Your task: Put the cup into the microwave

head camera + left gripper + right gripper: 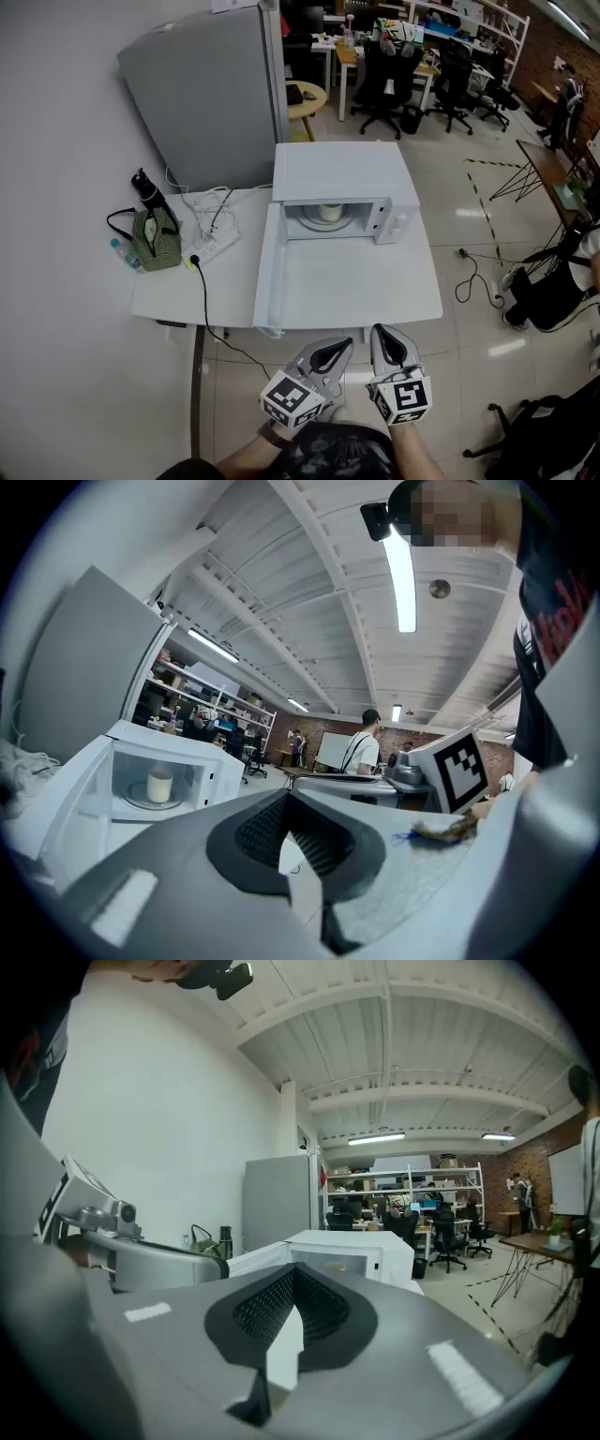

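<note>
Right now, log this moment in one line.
cup: inside microwave, on turntable | door: open | left gripper: shut, empty | right gripper: shut, empty

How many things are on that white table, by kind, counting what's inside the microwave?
Microwave: 1
Cup, inside it: 1
Bag: 1
Bottles: 2
Power strip: 1
Total: 6

From the front edge up to the microwave's (pixel 342 173) mouth, the table (pixel 375 281) is bare. The open door (pixel 269 277) walls this stretch on its left, reaching the front edge. Beyond it, a power strip (pixel 216 247) and a green bag (pixel 157 241) crowd the left edge.
</note>
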